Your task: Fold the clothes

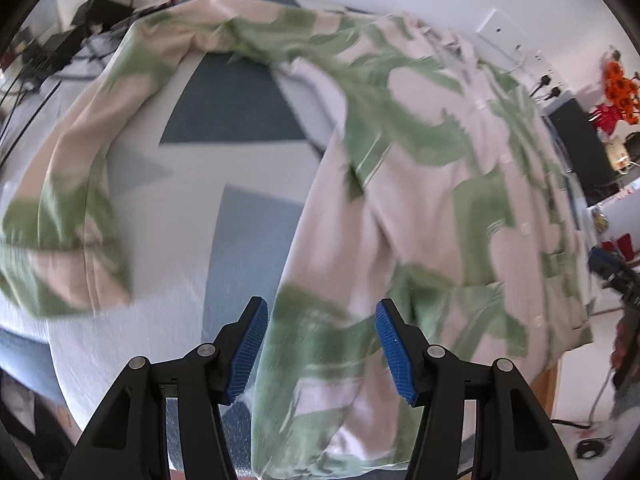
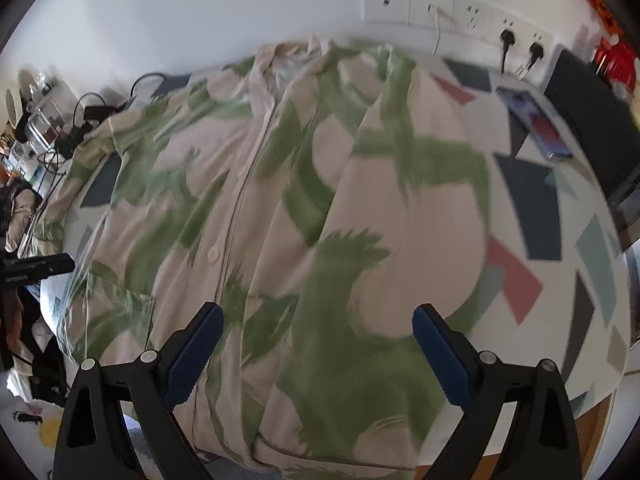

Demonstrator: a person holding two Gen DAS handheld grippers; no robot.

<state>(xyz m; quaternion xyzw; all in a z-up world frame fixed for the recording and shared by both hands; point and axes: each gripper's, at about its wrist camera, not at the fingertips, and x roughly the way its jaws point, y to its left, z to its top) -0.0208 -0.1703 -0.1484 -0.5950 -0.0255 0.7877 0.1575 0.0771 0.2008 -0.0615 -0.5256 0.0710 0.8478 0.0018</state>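
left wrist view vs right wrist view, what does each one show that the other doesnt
Only the left wrist view shows the long sleeve stretched out over the tablecloth and the left gripper, jaws open over the hem.

Only the right wrist view shows the phone lying on the cloth beside the shirt and the right gripper, jaws wide open with nothing gripped.

Both show the leaf-print shirt spread on the patterned tablecloth, the wall sockets and the cables.
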